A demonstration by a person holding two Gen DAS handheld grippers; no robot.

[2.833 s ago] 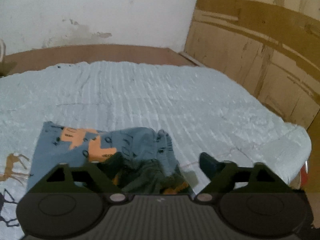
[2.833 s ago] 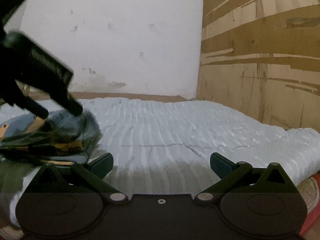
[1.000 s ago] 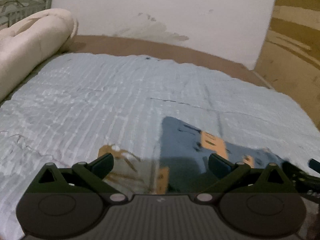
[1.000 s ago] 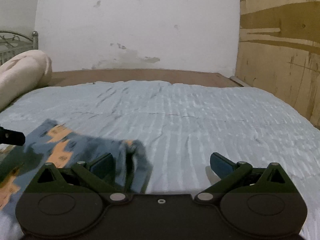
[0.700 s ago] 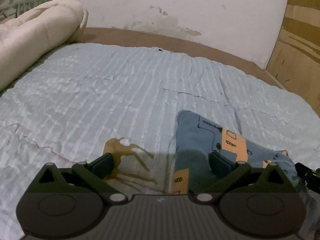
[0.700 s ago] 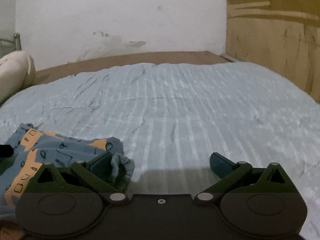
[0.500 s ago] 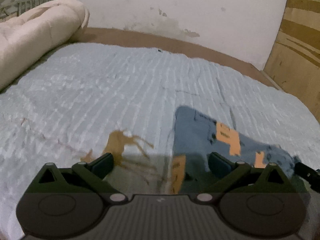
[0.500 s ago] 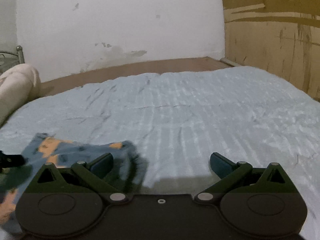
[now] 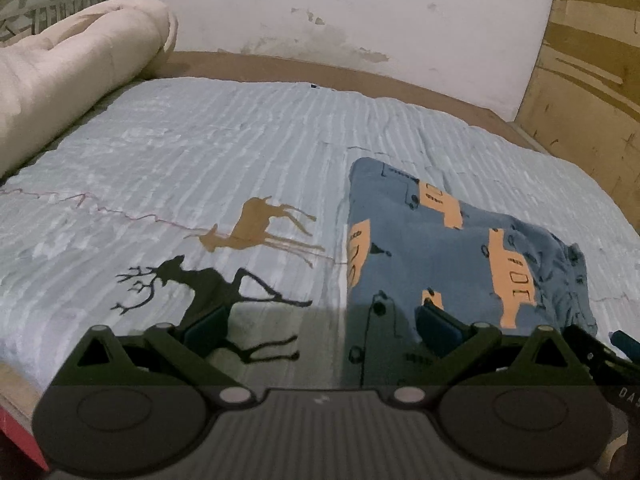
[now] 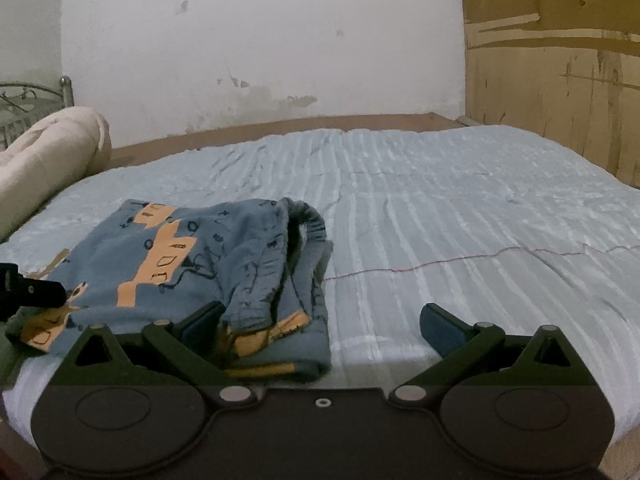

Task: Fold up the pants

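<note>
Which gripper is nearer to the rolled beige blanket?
Left. The left gripper sits at the pants' side facing the rolled blanket; the right gripper is at their far, waistband side.

Legible text, both wrist views. The only lettering I can read is the pale capitals "DAS", cut off by the frame edge, on a dark housing (image 9: 626, 394) at the far right of the left wrist view. The orange patches (image 9: 514, 276) printed on the pants (image 9: 440, 256) carry dark outlined marks that resemble "IOI" or "DI"; I cannot tell whether these are characters or drawn shapes. In the right wrist view the same patches (image 10: 164, 258) show similar marks, equally unreadable. I find no other label, brand or number.
</note>
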